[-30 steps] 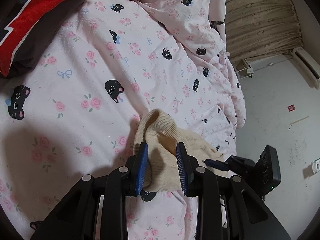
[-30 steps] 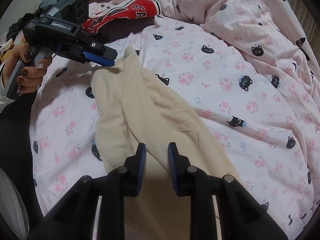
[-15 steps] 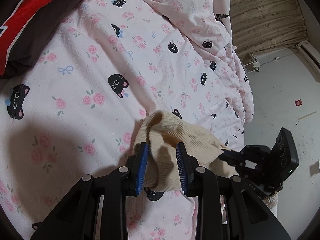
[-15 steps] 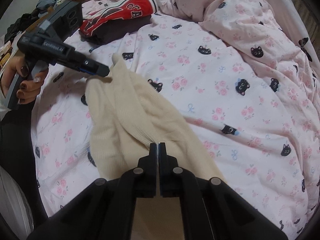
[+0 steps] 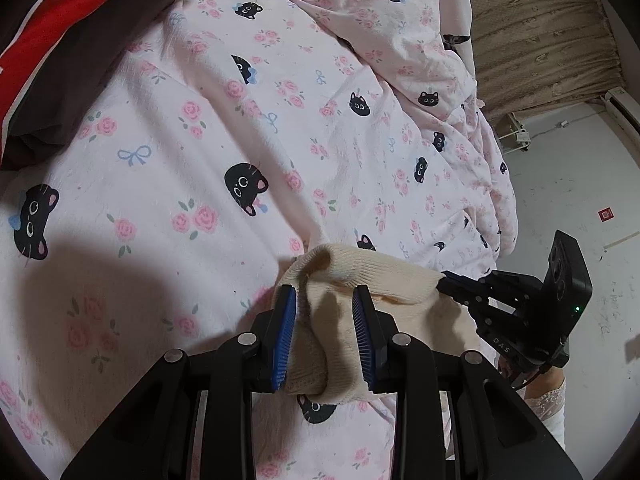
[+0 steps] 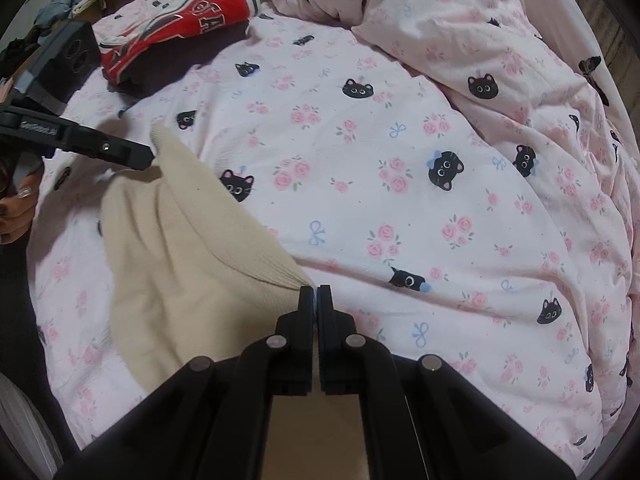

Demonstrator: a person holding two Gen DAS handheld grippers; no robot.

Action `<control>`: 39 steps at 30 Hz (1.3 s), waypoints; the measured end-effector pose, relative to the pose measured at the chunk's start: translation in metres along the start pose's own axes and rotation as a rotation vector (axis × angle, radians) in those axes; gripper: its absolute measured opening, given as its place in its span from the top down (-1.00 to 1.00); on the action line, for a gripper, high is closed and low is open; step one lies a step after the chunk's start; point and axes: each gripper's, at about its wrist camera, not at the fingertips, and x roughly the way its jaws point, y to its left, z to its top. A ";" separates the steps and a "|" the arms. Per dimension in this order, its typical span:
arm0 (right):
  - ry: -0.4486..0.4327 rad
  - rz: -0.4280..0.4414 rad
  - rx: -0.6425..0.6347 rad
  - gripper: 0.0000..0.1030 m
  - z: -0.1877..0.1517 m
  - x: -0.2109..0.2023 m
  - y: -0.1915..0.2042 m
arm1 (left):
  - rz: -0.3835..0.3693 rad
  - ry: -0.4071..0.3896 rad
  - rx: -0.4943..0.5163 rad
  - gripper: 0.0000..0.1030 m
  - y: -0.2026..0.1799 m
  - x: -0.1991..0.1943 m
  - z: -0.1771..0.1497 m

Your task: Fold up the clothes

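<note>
- A cream ribbed knit garment [image 6: 168, 240] is seen lying on a bed covered by a pink sheet printed with black cat faces, roses and blue bows [image 6: 400, 184].
- A bunched fold of the cream garment [image 5: 332, 320] is clamped between the blue-padded fingers of the left gripper [image 5: 326, 330]; the pads are pressed into the fabric on both sides, with the jaws kept partly apart by the cloth.
- In the right wrist view, the left gripper [image 6: 148, 158] is shown at the far corner of the garment, held by a hand [image 6: 20, 208] at the left edge.
- The right gripper [image 6: 316, 298] is closed tight, and a gathered edge of the garment is pinched at its tips, where the ribbing is drawn into fine pleats.
- In the left wrist view, the right gripper [image 5: 444, 282] is seen at the garment's right edge.
- The cloth is stretched between the two grippers, with its lower part spread on the sheet.
- A folded red, white and dark garment [image 6: 180, 20] is set near the head of the bed, well apart from the cream one.
- A rumpled quilt in the same print [image 6: 500, 40] is heaped along the far side.
</note>
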 end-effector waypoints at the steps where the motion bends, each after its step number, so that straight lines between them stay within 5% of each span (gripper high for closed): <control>1: 0.007 -0.017 0.007 0.93 0.001 0.004 -0.002 | 0.002 -0.001 0.001 0.51 0.000 0.000 0.000; 7: 0.012 -0.095 0.070 0.89 0.006 0.009 -0.014 | -0.019 -0.018 0.005 0.51 -0.003 -0.004 0.002; 13: -0.119 0.045 -0.009 0.89 0.013 -0.030 0.016 | -0.073 -0.061 0.068 0.51 -0.019 -0.013 0.002; 21: -0.011 0.152 -0.206 0.89 -0.003 -0.023 0.094 | -0.126 -0.049 0.122 0.50 -0.036 -0.009 0.000; 25: -0.020 0.142 -0.182 0.89 -0.020 -0.025 0.098 | -0.131 -0.046 0.131 0.48 -0.040 -0.009 -0.001; 30: -0.115 0.110 -0.075 0.88 -0.041 -0.052 0.085 | -0.061 -0.138 0.113 0.48 -0.033 -0.033 -0.001; 32: -0.154 0.106 -0.042 0.84 -0.047 -0.062 0.082 | -0.019 -0.184 0.104 0.48 -0.027 -0.045 -0.001; 35: -0.175 0.099 -0.024 0.45 -0.054 -0.066 0.082 | -0.051 -0.184 0.092 0.48 -0.023 -0.047 0.002; 39: -0.158 0.093 -0.014 0.43 -0.058 -0.056 0.083 | -0.127 -0.130 0.131 0.48 -0.038 -0.028 0.000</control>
